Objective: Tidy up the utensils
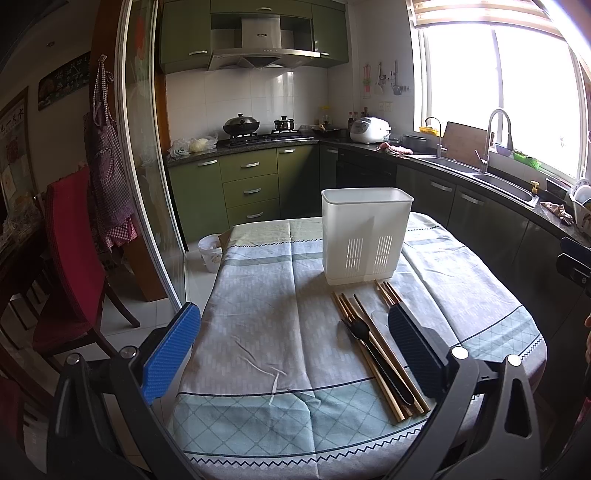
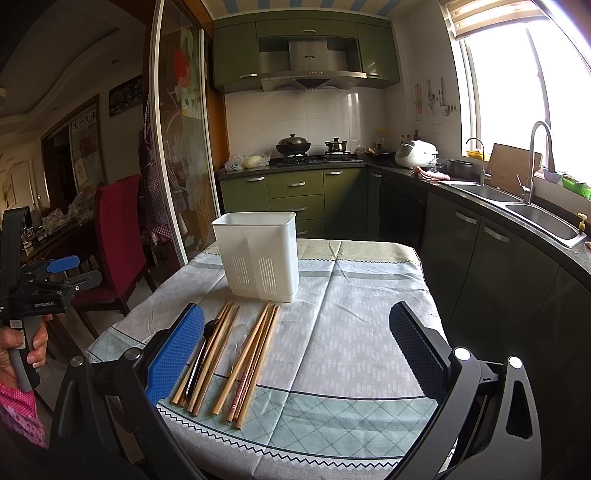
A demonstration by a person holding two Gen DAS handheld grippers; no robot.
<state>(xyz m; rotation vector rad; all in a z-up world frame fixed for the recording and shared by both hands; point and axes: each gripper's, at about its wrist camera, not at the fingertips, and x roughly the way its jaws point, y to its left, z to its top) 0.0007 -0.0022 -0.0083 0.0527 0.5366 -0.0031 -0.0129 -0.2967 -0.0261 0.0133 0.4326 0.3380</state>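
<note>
The utensil holder (image 2: 258, 254) is white plastic with slotted grilles low on its front. The chopsticks (image 2: 255, 362) are pale tan wood; one has a reddish patterned end. A black spoon (image 2: 201, 354) lies among them. The tablecloth (image 2: 354, 332) is grey-white with a brick-like weave, teal diamond-lattice bands and a dark zigzag border. Both tool pads (image 2: 177, 350) are blue and textured. The cabinets (image 1: 251, 177) are olive green.

I read "GenRobot.AI" printed in white on the black body of the left gripper (image 2: 62, 271), seen from the right wrist. The wall clock (image 1: 64, 79) shows numerals 11, 12, 1. Range hood (image 1: 260, 35) badge illegible.
</note>
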